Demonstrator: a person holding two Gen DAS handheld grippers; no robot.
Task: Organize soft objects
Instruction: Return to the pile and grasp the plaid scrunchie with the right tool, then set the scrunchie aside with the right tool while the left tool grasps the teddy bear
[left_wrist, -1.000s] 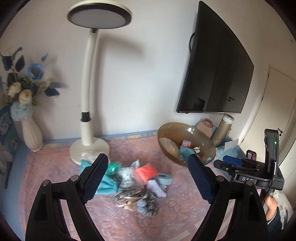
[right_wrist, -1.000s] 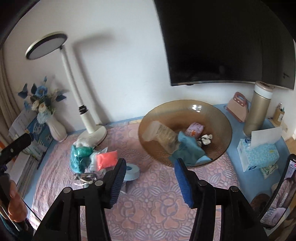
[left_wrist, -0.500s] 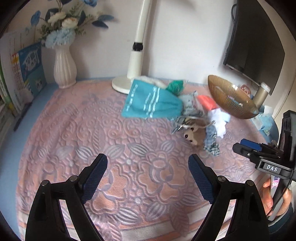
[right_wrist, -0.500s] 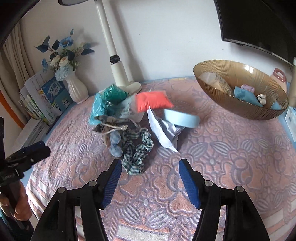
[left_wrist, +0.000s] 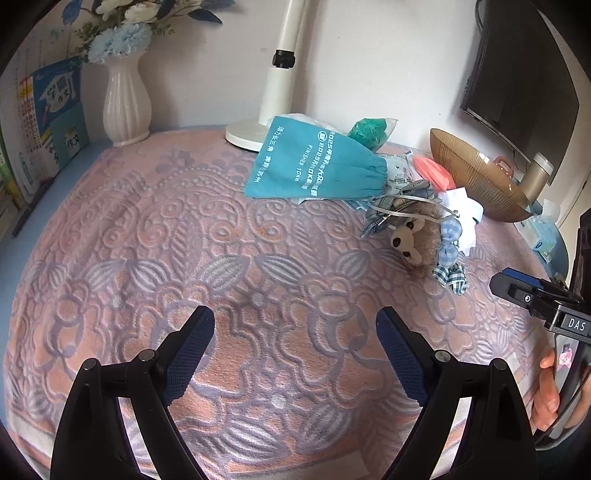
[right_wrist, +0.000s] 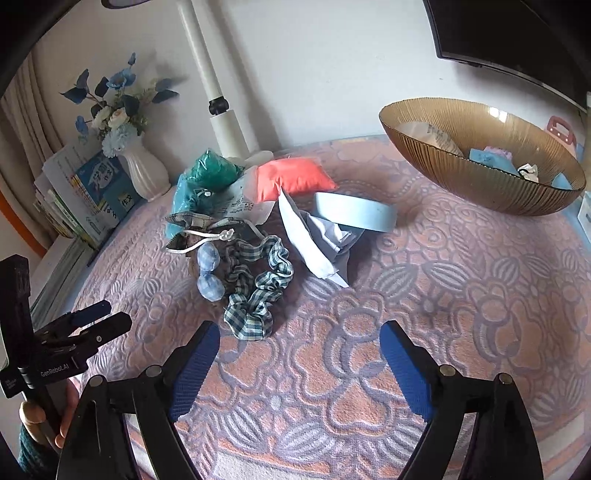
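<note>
**Both grippers down over the pile, jaws spread**

Both grippers have dropped from a high view of the room to low over the patterned pink cloth on the worktop (right_wrist: 461, 280). The right gripper (right_wrist: 299, 363) is opening, with nothing between its jaws; the left gripper (left_wrist: 295, 352) stands wide and empty. The pile of soft things lies toward the worktop's far edge, by the lamp base (left_wrist: 243, 134): teal pouch (left_wrist: 314, 166), plush toy (left_wrist: 415, 240), checked scrunchie (right_wrist: 258, 284), orange cushion (right_wrist: 291, 177), blue band (right_wrist: 354, 216). The amber bowl (right_wrist: 480, 177) at the far right corner already holds a few pieces. I judge the scrunchie, nearest the right gripper, the likely next pick.
</note>
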